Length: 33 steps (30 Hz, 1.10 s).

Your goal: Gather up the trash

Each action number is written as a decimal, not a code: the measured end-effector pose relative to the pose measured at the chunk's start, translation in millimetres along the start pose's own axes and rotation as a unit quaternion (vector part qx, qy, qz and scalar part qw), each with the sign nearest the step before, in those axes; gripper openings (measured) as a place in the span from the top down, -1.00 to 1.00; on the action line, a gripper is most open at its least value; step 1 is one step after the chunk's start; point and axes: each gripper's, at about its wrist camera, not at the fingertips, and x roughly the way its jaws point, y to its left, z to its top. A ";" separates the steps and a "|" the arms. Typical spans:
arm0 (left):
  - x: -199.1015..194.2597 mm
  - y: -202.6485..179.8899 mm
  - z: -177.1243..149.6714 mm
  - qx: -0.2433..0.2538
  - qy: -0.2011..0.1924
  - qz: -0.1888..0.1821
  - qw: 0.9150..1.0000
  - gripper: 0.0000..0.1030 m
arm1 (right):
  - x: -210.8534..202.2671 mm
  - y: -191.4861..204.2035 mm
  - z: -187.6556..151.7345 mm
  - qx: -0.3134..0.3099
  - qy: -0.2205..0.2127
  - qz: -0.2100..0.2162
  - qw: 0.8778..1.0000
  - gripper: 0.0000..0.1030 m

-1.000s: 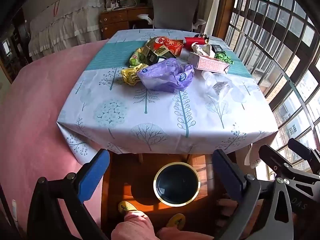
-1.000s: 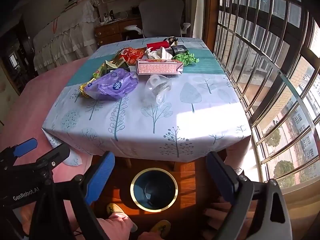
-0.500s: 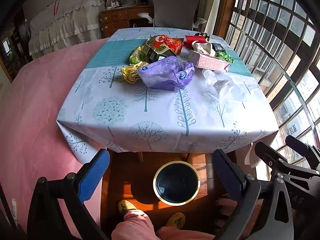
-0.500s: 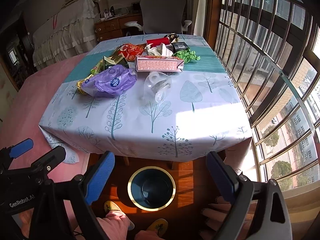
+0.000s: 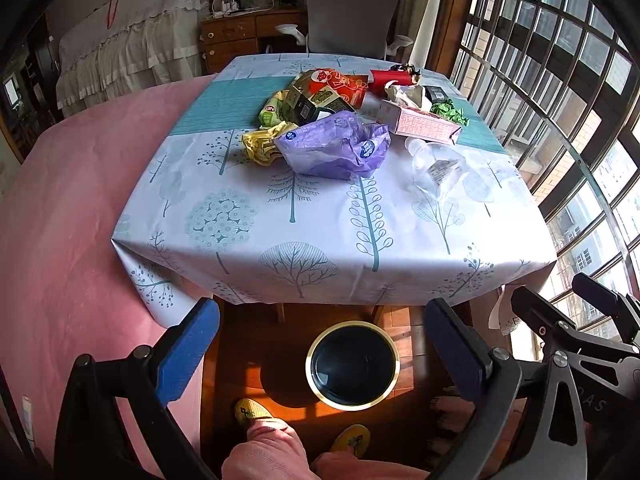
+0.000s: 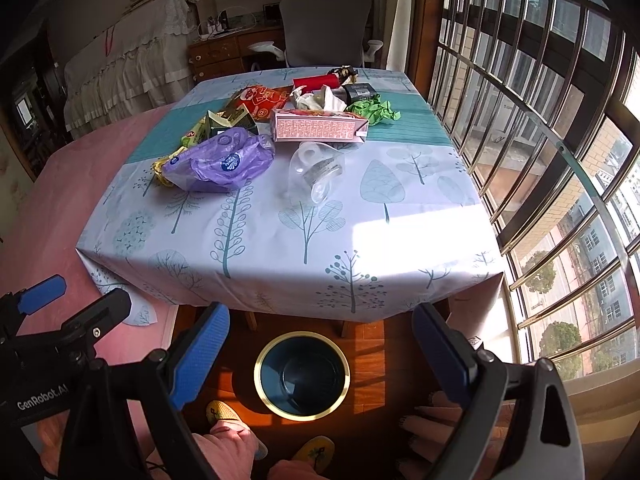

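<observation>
Trash lies on the far half of the table point(image 5: 280, 224): a purple plastic bag point(image 5: 336, 148) point(image 6: 222, 160), a crumpled yellow wrapper point(image 5: 260, 146), a pink tissue box point(image 5: 424, 124) point(image 6: 320, 128), clear plastic cups point(image 5: 436, 168) point(image 6: 316, 172), green crumpled paper point(image 6: 372, 110) and red packets point(image 5: 340, 84). A dark bin with a gold rim point(image 5: 353, 364) point(image 6: 302, 376) stands on the floor before the table. My left gripper point(image 5: 320, 352) and right gripper point(image 6: 320, 356) are both open and empty, held above the bin, short of the table's near edge.
A pink sofa or bed point(image 5: 60, 220) lies to the left. Barred windows point(image 6: 560, 120) run along the right. A grey chair point(image 6: 324, 20) and a wooden desk stand behind the table. The person's feet in yellow slippers point(image 5: 252, 412) are beside the bin.
Both grippers have drifted slightly; the table and trash sit a little lower in both views. Both stay open and empty. No object has moved.
</observation>
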 end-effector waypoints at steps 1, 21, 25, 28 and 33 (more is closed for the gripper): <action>-0.1 -1.0 -0.9 0.001 0.000 0.000 1.000 -0.97 | -0.7 0.2 -0.6 0.000 0.000 -0.001 1.000 -0.82; 1.1 6.0 11.7 -0.006 -0.001 -0.001 1.000 -0.97 | -2.0 -0.1 2.8 -0.004 -0.003 -0.001 1.000 -0.82; 1.1 9.1 13.0 -0.013 -0.001 0.000 1.000 -0.97 | -4.1 0.8 5.6 -0.009 -0.007 -0.001 1.000 -0.82; 1.9 7.4 15.3 -0.014 -0.001 0.000 1.000 -0.97 | -4.4 -1.3 6.1 -0.010 -0.008 0.000 1.000 -0.82; 3.1 3.4 19.6 -0.014 0.000 0.002 1.000 -0.97 | -3.5 0.2 5.2 -0.009 -0.007 0.000 1.000 -0.82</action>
